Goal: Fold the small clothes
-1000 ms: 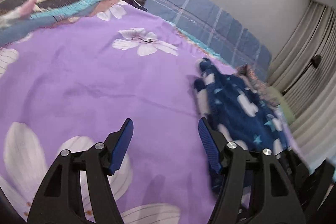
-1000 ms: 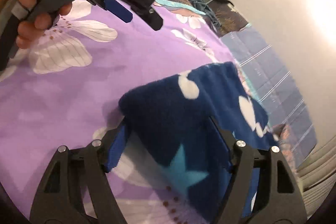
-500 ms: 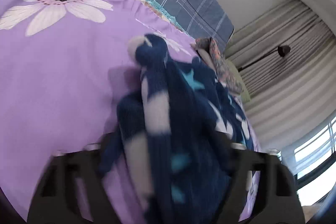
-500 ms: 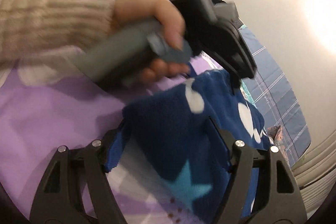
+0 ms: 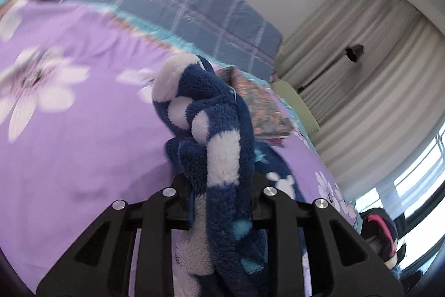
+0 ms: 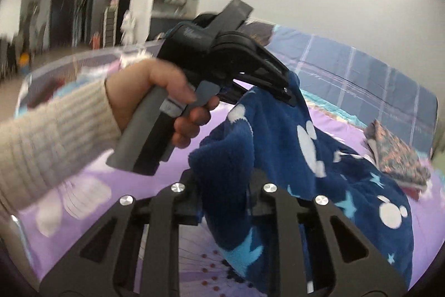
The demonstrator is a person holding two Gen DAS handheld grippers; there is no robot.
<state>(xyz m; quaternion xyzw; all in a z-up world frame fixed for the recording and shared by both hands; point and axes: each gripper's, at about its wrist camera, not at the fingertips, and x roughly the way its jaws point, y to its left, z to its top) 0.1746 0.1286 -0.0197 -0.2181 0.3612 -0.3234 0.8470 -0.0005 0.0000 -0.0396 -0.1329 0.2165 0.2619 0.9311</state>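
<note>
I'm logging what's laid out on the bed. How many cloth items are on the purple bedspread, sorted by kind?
Navy fleece garment, held by both the left gripper and the right gripper: 1
Folded patterned cloth: 1
Green item, kind unclear: 1
Total: 3

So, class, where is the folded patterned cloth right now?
In the right wrist view, the folded patterned cloth lies at right on the purple bedspread, just beyond the blue fleece garment.

Purple floral bedspread point(image 5: 83, 146) carries the blue fleece garment point(image 6: 347, 185); folded patterned cloth point(image 6: 397, 155) beside it.
</note>
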